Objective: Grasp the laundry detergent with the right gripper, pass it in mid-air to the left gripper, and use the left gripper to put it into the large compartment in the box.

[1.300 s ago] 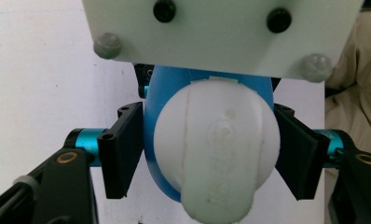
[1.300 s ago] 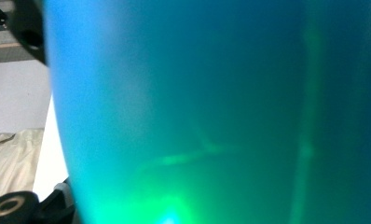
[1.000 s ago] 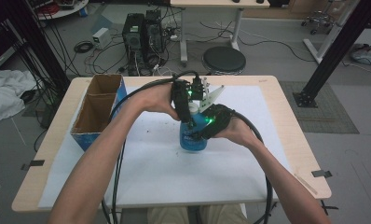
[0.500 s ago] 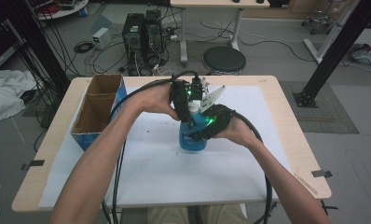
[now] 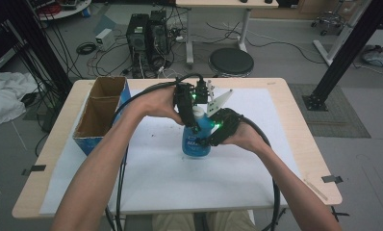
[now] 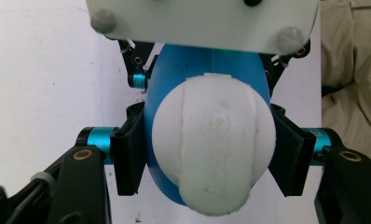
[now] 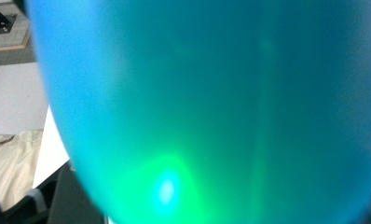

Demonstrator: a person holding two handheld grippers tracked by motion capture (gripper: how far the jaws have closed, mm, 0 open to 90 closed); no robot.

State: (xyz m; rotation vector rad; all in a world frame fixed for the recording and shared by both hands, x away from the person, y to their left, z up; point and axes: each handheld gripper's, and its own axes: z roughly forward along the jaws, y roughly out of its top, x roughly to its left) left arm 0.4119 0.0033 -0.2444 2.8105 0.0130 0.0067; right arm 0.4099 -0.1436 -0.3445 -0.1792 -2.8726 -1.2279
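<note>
A blue bottle (image 5: 196,140) stands upright mid-table, well off every edge; the left gripper (image 6: 207,158) is clenched on its white cap (image 6: 214,149). The right gripper (image 5: 217,132) presses against the bottle's body; whether it grips, I cannot tell.

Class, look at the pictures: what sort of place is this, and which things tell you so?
Probably a lab or workshop. Computer towers stand on the floor amid loose cables, black frame posts rise beside the table, and a person handles a blue bottle with hand-held grippers.
</note>
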